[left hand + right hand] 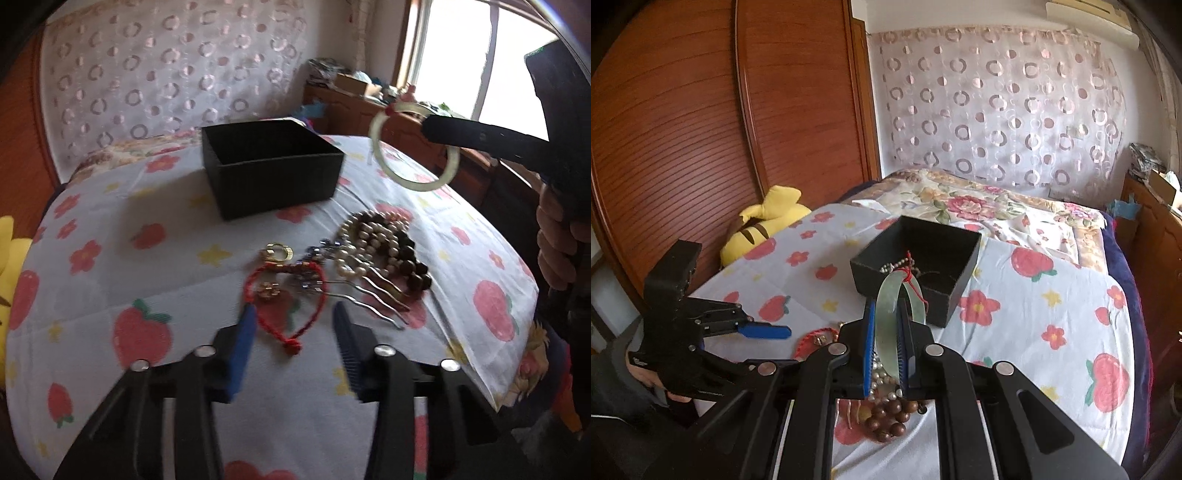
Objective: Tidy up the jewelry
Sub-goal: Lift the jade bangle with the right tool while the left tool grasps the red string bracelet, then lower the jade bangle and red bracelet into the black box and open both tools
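The right gripper (pixel 886 350) is clamped on the pale green stone bangle (pixel 897 314), lifted near the black square box (pixel 956 280); stiff, slick, breakable, best pinched across its band. The left gripper (pixel 291 325) stands apart over the red braided cord bracelet (pixel 284 306)

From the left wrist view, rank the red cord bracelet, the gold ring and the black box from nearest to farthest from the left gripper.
1. Red cord bracelet, lying between the left gripper jaws' tips.
2. Gold ring, just beyond the bracelet, slightly left.
3. Black box, farthest back on the bedsheet.
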The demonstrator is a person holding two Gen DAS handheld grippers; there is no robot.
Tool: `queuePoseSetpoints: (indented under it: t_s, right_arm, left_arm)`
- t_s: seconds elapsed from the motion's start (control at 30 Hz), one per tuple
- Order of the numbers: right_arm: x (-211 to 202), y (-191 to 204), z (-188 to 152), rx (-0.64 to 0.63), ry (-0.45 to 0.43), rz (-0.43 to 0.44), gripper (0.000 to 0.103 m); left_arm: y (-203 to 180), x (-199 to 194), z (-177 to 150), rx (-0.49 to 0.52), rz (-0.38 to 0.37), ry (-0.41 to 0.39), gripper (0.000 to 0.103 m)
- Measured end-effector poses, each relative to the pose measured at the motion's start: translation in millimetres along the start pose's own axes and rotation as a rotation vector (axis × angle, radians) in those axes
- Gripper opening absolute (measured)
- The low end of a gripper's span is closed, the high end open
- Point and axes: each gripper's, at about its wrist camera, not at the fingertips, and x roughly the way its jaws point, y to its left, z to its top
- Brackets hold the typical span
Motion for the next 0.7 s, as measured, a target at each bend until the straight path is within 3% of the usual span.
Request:
queuePoseSetpoints:
  t_s: [0.13,0.23,0.7]
  right_arm:
    - [2,0,-2,-0.003,0.007,-0.003,0.012]
    - [3,0,-2,-0.002,0.005,-0.002,0.012]
    - [19,-17,11,0.014,0.013,0.001,0.012]
  left_arm:
    - [-11,15,3,0.048,0.029,0.041,0.028]
    - [-10,18,4,0.052,0.029,0.055,0.002]
    - [11,-43,46,0.006,0.021,-0.121,0.002]
